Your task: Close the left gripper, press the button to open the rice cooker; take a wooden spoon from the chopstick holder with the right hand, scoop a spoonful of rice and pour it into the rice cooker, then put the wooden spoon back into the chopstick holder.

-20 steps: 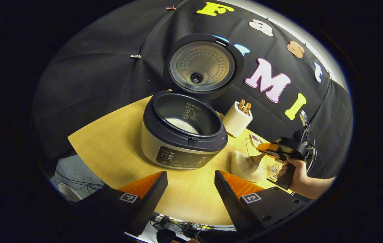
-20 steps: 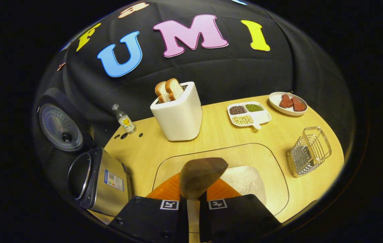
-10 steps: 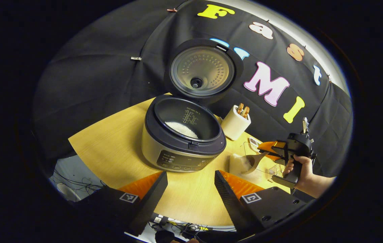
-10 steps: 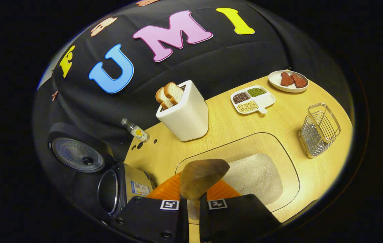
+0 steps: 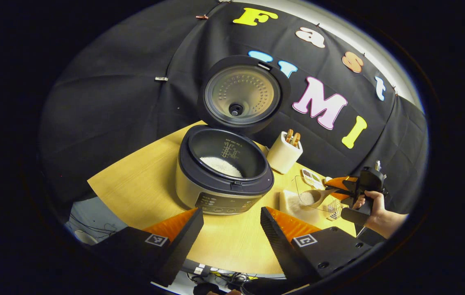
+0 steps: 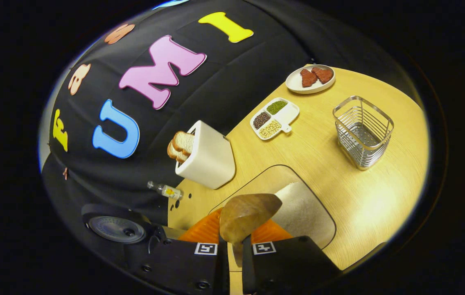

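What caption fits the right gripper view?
Right gripper holding a wooden spoon above a clear tray of rice.

The right claw (image 6: pixel 234 246) gripped the wooden spoon (image 6: pixel 245 215), its bowl over a clear tray of rice (image 6: pixel 304 211) on the tabletop (image 6: pixel 371 200). Beyond stood a white toaster (image 6: pixel 208 157) with bread, a wire basket (image 6: pixel 362 131) and a bean dish (image 6: pixel 275 117).

The rice cooker (image 5: pixel 224 172) sits on the table (image 5: pixel 142 184) with rice inside. Right of the rice cooker is the toaster (image 5: pixel 283 155), holding bread. Farther right, a clear box (image 5: pixel 312 196) holds rice, with a wire basket (image 6: pixel 362 131) beyond.
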### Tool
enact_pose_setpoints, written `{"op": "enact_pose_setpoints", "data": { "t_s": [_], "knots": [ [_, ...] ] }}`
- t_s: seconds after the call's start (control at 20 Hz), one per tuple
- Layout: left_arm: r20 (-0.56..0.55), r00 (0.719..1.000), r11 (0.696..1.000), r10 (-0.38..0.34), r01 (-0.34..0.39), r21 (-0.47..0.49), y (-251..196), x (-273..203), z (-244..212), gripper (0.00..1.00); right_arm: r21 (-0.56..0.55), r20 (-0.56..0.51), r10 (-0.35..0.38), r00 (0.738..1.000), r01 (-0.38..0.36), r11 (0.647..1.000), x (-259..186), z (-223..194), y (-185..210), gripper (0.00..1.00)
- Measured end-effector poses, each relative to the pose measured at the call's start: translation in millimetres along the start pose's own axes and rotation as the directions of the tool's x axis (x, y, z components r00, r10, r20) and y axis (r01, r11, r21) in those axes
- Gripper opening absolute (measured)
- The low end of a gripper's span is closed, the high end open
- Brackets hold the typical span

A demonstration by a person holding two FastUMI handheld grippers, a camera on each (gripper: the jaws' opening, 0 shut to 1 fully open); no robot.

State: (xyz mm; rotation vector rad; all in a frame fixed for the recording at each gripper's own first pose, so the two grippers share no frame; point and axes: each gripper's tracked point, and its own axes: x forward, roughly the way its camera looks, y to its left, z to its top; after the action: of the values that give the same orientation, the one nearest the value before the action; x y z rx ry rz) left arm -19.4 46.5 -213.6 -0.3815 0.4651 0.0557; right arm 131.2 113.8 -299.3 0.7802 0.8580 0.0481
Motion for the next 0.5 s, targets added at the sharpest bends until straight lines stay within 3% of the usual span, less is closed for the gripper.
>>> {"op": "enact_pose_setpoints", "data": {
  "t_s": [0.5],
  "knots": [
    [0.018,0.999,0.999,-0.038,0.038,0.006,-8.8,-0.9,7.7,0.95,0.225,0.05,0.088,0.995,-0.097,0.969,-25.4,32.2,34.8,0.16]
  ]
}}
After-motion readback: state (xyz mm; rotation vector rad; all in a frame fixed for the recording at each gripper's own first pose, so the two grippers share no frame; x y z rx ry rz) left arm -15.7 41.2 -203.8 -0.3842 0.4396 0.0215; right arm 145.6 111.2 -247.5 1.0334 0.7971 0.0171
